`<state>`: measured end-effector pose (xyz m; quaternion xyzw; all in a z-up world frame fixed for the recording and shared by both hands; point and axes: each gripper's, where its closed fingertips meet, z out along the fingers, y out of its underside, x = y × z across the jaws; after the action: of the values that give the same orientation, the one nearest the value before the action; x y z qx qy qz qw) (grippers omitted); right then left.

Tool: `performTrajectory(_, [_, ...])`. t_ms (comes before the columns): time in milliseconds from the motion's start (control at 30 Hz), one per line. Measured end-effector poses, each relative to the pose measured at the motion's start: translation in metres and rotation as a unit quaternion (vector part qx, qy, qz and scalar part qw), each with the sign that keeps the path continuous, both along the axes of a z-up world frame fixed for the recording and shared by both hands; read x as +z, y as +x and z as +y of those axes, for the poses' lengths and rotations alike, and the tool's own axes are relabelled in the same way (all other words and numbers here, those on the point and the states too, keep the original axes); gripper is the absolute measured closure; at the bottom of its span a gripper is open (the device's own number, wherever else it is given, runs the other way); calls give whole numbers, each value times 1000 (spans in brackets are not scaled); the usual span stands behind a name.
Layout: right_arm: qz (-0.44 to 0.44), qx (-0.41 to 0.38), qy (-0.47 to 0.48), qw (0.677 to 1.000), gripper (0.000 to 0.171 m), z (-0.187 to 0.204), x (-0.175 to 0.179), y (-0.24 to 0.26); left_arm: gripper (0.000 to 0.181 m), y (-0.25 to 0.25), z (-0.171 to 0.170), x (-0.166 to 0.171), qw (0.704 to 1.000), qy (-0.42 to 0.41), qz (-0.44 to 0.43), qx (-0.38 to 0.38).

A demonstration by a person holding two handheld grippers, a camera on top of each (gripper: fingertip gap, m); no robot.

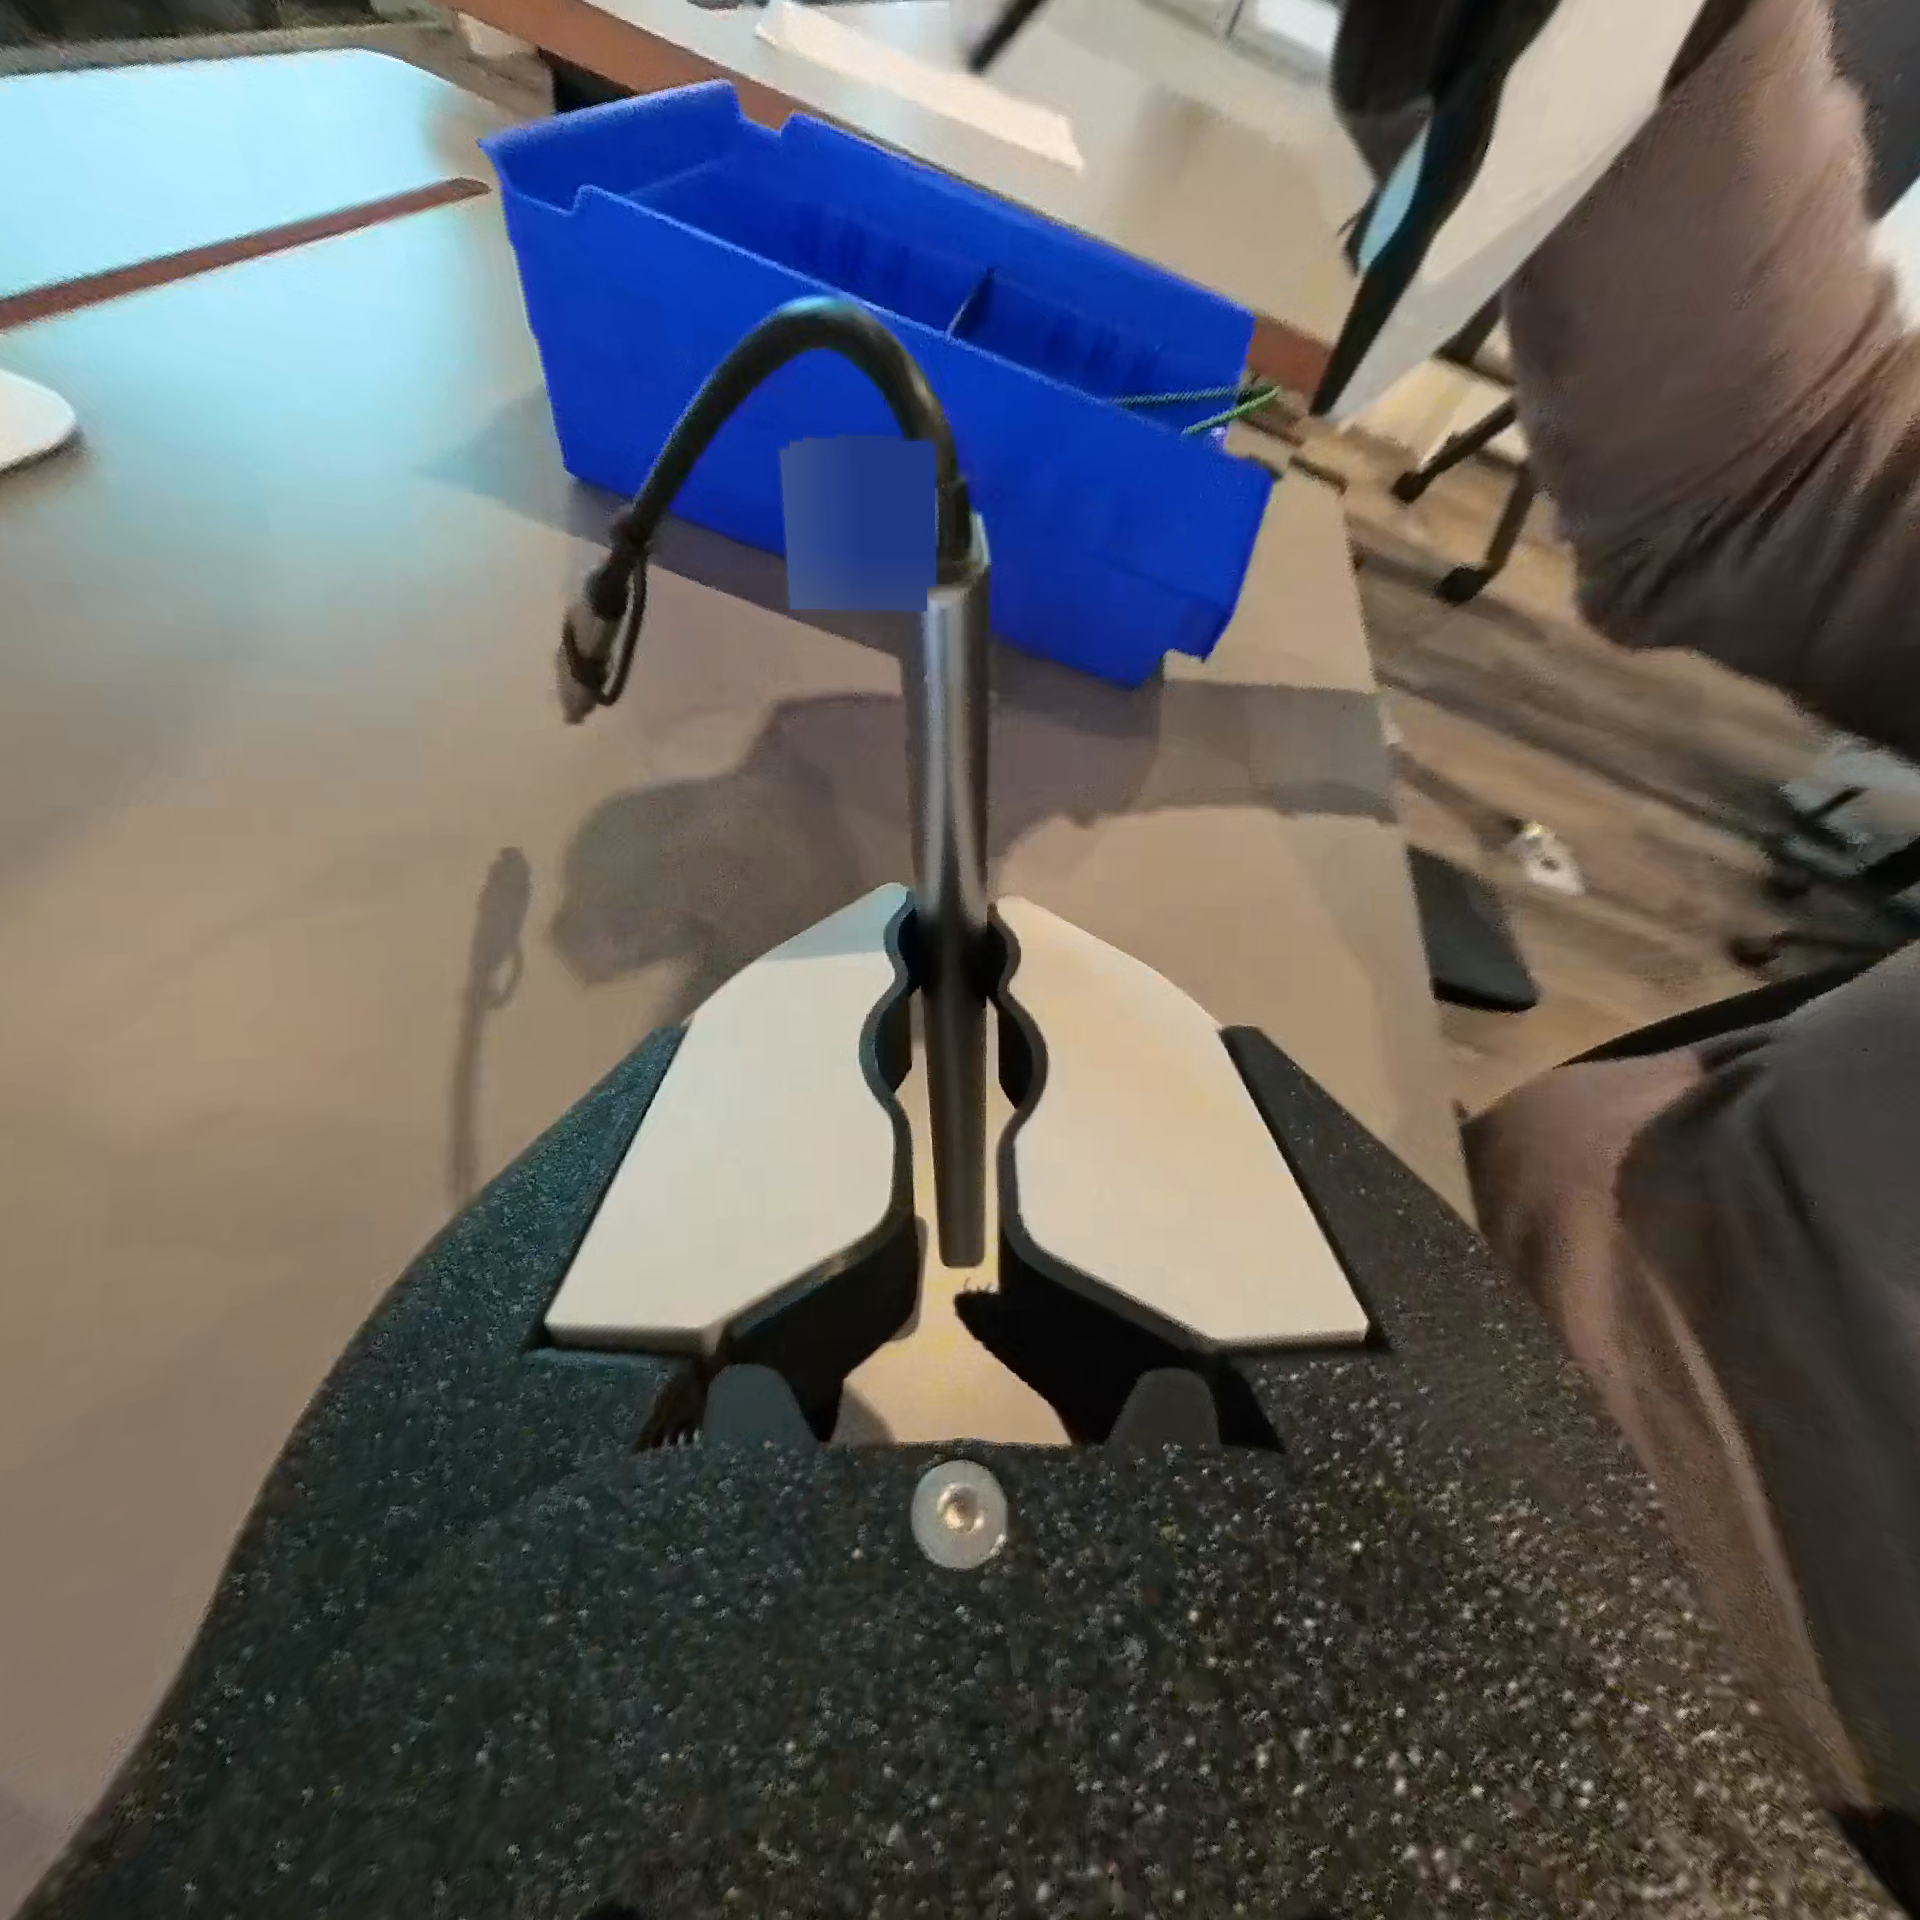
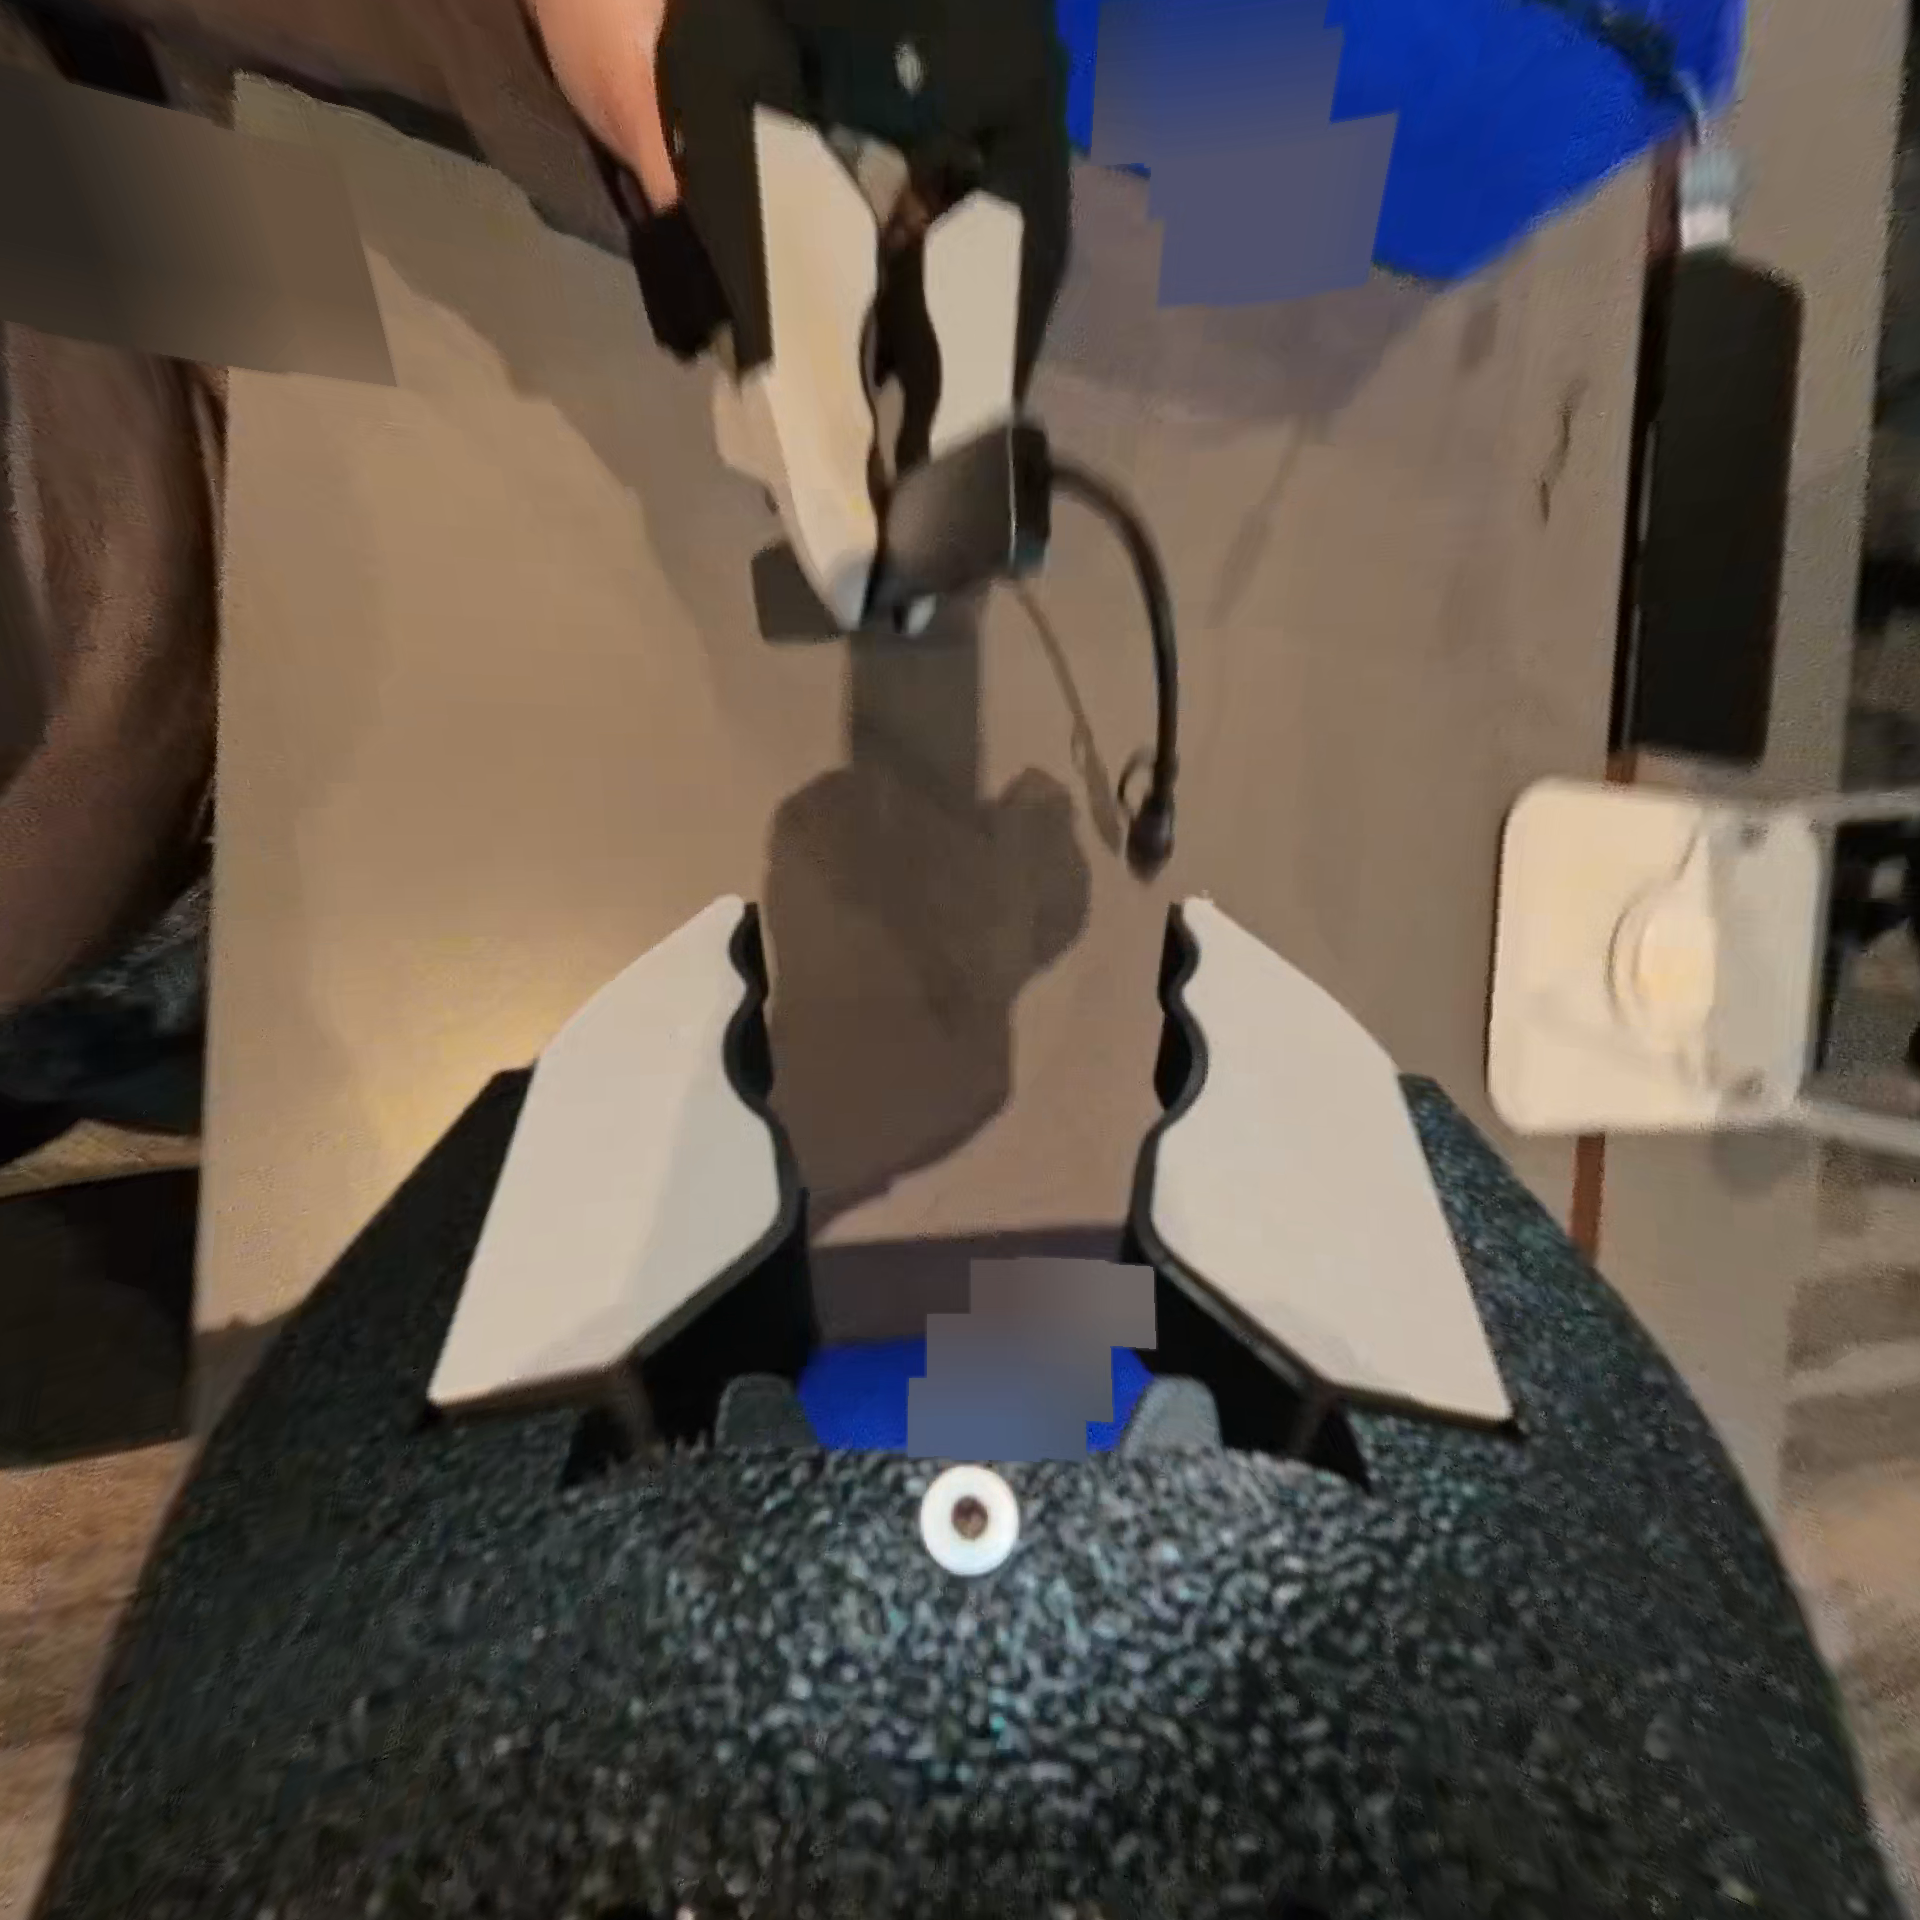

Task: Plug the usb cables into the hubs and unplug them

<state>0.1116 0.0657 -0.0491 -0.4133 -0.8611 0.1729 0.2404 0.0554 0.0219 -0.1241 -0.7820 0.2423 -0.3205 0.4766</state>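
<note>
My left gripper [image 1: 948, 914] is shut on a slim grey USB hub [image 1: 948, 790], held edge-on above the table. The hub's short black cable [image 1: 831, 322] arches up and left, and its plug [image 1: 597, 634] hangs free in the air. In the right wrist view the left gripper [image 2: 883, 592] shows from across, holding the hub [image 2: 951, 504] with its cable [image 2: 1158, 665] curling down. My right gripper [image 2: 961, 935] is open and empty, above the table and short of the hub.
A blue plastic bin [image 1: 862, 343] stands on the grey table [image 1: 260, 831] beyond the hub; its corner shows in the right wrist view [image 2: 1507, 125]. A white box-like object [image 2: 1652, 956] and a black flat object [image 2: 1714, 509] lie at the right. A person's leg [image 1: 1714, 1351] is at the right. My hands' fingertips stand some 11 cm from each other.
</note>
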Motion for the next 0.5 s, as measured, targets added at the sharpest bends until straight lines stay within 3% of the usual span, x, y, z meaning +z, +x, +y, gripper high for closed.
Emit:
performTrajectory(33, [-2, 25, 5, 1000, 99, -9, -2, -15, 171, 0, 0, -1, 1000, 7, 18, 2])
performTrajectory(133, [-26, 89, -6, 996, 100, -36, -5, -47, 171, 3, -3, -3, 998, 19, 56, -2])
performTrajectory(267, [-124, 109, 25, 986, 135, -41, -29, -61, 171, 7, -5, -9, 993, 37, 113, -10])
performTrajectory(367, [-191, 131, -3, 973, 161, -51, -42, -54, 171, 12, -6, -11, 991, 49, 127, -16])
performTrajectory(433, [-198, 130, 7, 972, 162, -48, -44, -53, 169, 11, -2, -10, 989, 67, 130, -3])
performTrajectory(500, [-192, 132, 30, 972, 162, -40, -40, -47, 132, 11, 1, 0, 990, 90, 105, 10])
